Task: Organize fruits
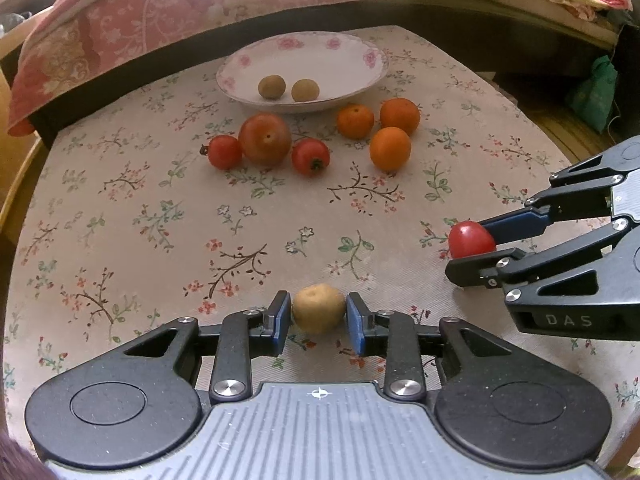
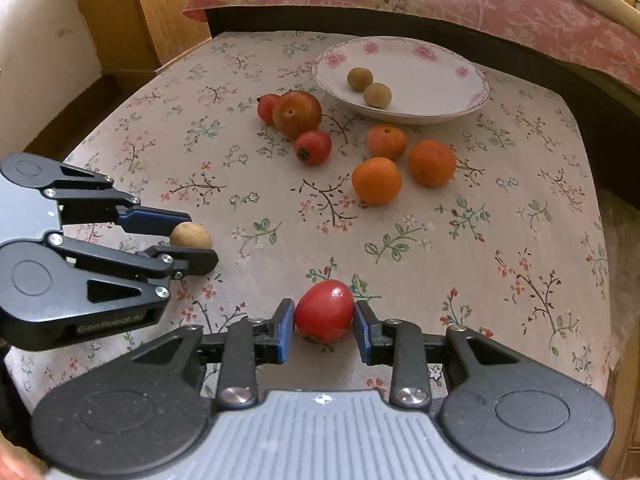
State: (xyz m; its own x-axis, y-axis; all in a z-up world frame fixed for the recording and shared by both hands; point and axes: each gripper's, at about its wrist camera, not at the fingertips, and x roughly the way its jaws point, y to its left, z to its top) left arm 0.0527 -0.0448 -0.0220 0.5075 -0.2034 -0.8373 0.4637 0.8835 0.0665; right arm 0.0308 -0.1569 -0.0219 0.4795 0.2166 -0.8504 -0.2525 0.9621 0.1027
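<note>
My left gripper (image 1: 319, 314) is shut on a small tan round fruit (image 1: 319, 308) low over the flowered tablecloth, near the front edge. My right gripper (image 2: 324, 320) is shut on a small red tomato (image 2: 324, 310); the left wrist view shows that tomato (image 1: 471, 239) at the right. Farther back stands a white plate with pink flowers (image 1: 360, 50) holding two tan fruits (image 1: 271, 87) (image 1: 305, 90). In front of the plate lie a large tomato (image 1: 265, 139) with two small ones (image 1: 225, 152) (image 1: 310, 156), and three oranges (image 1: 390, 149) to their right.
A bed with pink floral bedding (image 1: 160, 8) runs behind the table. A green bag (image 1: 594, 92) sits on the floor at the right. Wooden furniture (image 2: 140, 12) stands beyond the table's left corner. Bare cloth (image 2: 500, 240) lies between the grippers and the fruit groups.
</note>
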